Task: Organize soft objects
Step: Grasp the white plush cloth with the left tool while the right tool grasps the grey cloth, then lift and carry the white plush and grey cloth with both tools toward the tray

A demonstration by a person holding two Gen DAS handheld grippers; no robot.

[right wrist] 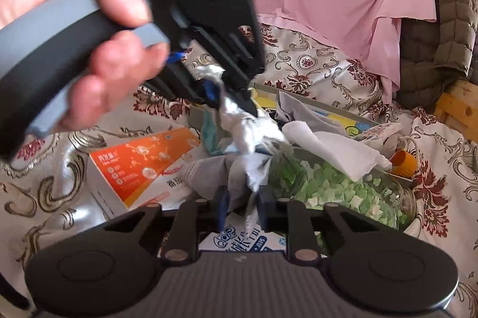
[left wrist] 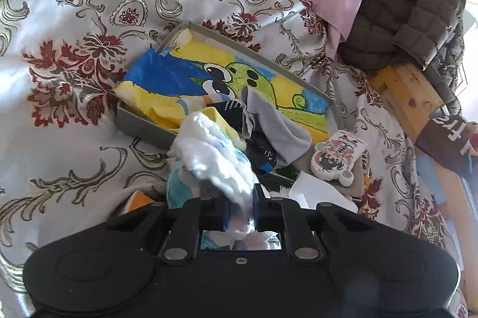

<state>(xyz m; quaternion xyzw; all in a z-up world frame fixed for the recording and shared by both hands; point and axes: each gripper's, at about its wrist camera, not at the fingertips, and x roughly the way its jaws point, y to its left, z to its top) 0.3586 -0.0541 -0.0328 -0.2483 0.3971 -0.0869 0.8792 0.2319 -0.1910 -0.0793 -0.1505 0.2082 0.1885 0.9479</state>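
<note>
Left gripper (left wrist: 240, 209) & right gripper (right wrist: 242, 206) both clamp opposite ends of white cloth (left wrist: 209, 150), prob. stretching it to fold into box (left wrist: 143, 128).

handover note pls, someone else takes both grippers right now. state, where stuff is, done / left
Left gripper: shut on one end of the white cloth.
Right gripper: shut on the same cloth's other end; the cloth is stretched between the two.
Grey box on the floral bedspread, lined with a cartoon print, holds a grey sock and a dark sock.
Done: some socks in the box.
Left: likely fold the cloth and put it in the box. Orange carton and jar of green bits aren't soft.
</note>
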